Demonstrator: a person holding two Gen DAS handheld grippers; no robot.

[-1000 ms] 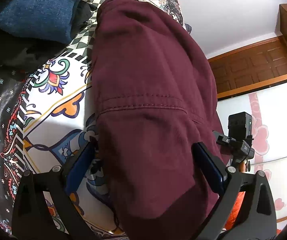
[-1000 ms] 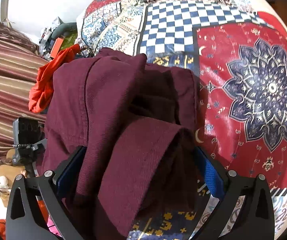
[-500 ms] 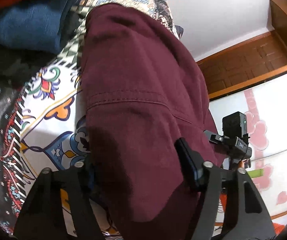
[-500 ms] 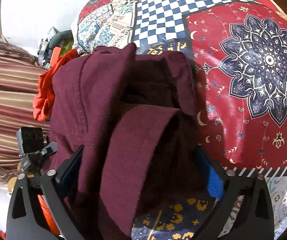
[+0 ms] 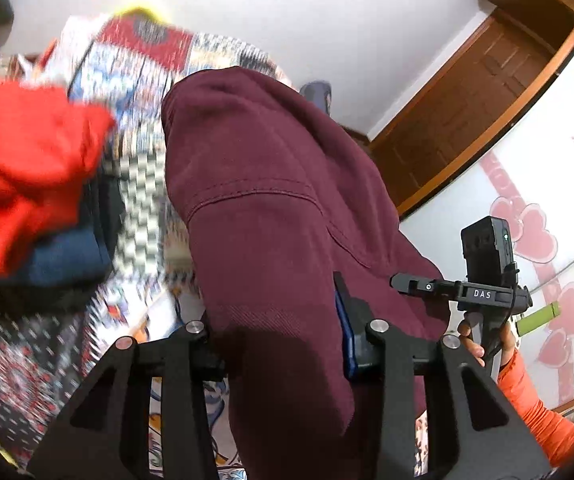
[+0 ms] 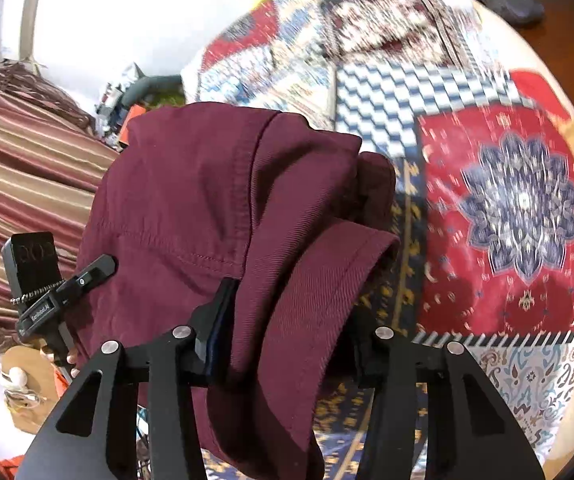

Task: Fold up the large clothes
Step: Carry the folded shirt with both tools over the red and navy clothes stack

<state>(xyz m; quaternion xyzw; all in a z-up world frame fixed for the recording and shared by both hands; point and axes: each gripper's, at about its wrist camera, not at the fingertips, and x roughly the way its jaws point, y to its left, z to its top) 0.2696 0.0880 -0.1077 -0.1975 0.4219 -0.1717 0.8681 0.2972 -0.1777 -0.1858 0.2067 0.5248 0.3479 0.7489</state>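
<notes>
A folded maroon garment [image 5: 271, 216] with stitched seams hangs between both grippers, lifted off the patterned bedspread [image 6: 507, 208]. My left gripper [image 5: 275, 344] is shut on one end of it, the cloth bunched between the jaws. My right gripper [image 6: 283, 344] is shut on the other end [image 6: 223, 208], with a folded hem drooping over the jaws. Each gripper shows in the other's view: the right one in the left wrist view [image 5: 483, 280], the left one in the right wrist view [image 6: 47, 280].
A pile of red [image 5: 27, 168] and blue [image 5: 63, 264] clothes lies at the left. A wooden door [image 5: 467, 120] and a white heart-patterned wardrobe [image 5: 547, 208] stand at the right. Striped curtains [image 6: 19, 184] hang left of the bed.
Both grippers have closed tighter on the maroon garment and lifted it off the bed. The views have tilted up, blurring the bedspread.
</notes>
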